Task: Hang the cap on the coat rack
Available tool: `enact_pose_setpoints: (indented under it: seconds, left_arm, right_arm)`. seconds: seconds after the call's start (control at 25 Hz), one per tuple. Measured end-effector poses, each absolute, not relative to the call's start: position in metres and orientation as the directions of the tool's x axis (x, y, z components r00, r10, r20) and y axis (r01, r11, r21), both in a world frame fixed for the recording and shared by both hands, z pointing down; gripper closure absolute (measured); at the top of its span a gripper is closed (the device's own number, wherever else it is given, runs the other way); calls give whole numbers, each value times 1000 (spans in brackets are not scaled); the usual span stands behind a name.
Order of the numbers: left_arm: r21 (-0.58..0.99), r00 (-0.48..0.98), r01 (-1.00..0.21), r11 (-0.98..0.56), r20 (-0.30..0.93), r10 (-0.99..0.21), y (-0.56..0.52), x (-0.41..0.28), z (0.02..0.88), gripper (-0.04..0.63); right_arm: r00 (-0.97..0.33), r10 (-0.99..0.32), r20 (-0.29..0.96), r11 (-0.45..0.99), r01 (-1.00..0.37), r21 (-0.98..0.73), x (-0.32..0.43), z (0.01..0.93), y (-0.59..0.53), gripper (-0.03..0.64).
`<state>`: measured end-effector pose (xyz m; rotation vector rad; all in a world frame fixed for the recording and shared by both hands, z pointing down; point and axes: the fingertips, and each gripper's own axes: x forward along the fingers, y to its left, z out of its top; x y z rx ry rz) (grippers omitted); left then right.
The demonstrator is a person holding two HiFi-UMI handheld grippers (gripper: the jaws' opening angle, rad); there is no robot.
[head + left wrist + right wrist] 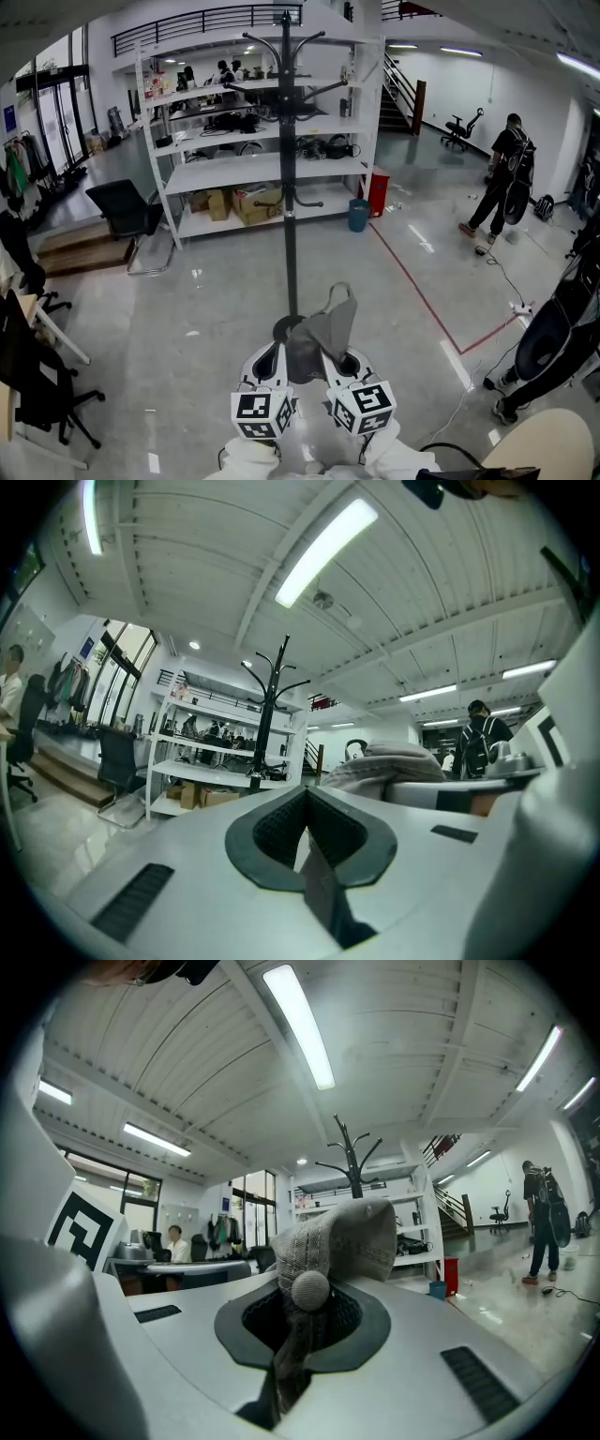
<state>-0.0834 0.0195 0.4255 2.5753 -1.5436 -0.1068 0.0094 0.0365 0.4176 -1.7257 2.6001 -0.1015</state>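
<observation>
Nearest, low in the head view, the left gripper [272, 354], the grey cap [323, 333] and the right gripper [342, 361] crowd together in front of the black coat rack [288, 187], the cap not on any hook. Only the left gripper view shows those jaws pressed together on nothing, with the cap off to their right; only the right gripper view shows its jaws pinching the cap's cloth just below the crown button [310, 1290].

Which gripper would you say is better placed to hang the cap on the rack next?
Right. The right gripper is shut on the cap, facing the rack; the left gripper looks shut on nothing.
</observation>
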Motion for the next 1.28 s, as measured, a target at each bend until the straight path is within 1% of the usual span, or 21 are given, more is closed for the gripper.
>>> enact_pose_setpoints:
  seconds: [0.4,0.76,1.28]
  left_arm:
    - [153,478,-870,-468,32,-878,-19,-51,436,595]
    - [148,486,-868,-474,51,-873,-40,-38,442,595]
    - [141,536,-838,-527,31,-844,-88,-18,443,595]
  right_arm:
    - [-393,-919,45,389,-919,-68,42,429,-3,595]
    - [-382,-922,63,376,-923,-83,58,439,-20,595]
    - [-335,-940,57,330,-940,-82,73,446,-61,595]
